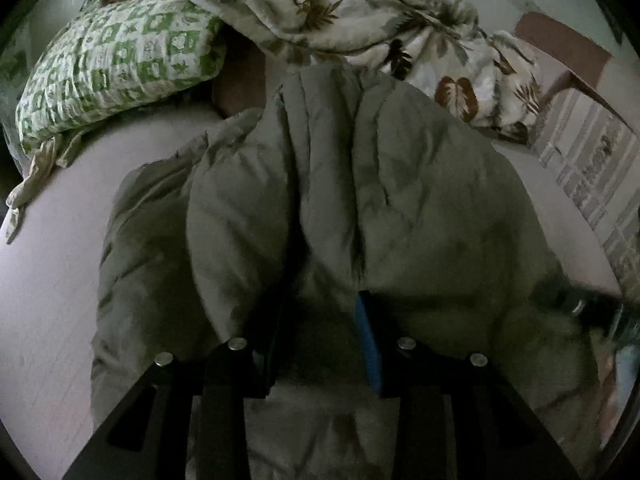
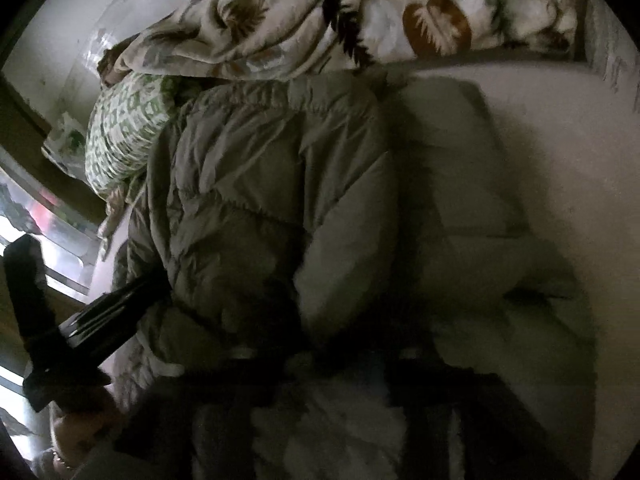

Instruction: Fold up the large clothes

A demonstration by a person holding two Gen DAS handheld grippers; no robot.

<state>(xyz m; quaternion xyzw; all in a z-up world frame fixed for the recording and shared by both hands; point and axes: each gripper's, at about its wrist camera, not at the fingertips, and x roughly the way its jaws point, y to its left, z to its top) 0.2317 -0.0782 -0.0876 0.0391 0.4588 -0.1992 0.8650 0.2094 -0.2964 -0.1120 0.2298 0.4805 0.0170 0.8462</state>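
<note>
An olive puffer jacket (image 1: 360, 200) lies bunched on the bed, filling the middle of the left wrist view. My left gripper (image 1: 324, 300) is shut on a thick fold of it, and padded fabric bulges up between and around the two fingers. In the right wrist view the jacket (image 2: 260, 180) lies lengthways, its hem toward the leaf-print blanket. A hand (image 2: 80, 420) holds the left gripper (image 2: 156, 286), whose tips are buried in the jacket's left edge. My right gripper (image 2: 340, 360) is blurred and dark at the bottom. Its jaws stand wide apart over the jacket's pale fleecy lining, gripping nothing.
A green-and-white patterned pillow (image 1: 120, 60) and a crumpled leaf-print blanket (image 1: 360, 20) lie at the head of the bed. Pale sheet (image 1: 48, 280) shows on both sides. A cardboard box (image 1: 560, 52) stands at the right. A pale folded cloth (image 2: 460, 160) lies beside the jacket, and a window (image 2: 60, 248) is at the left.
</note>
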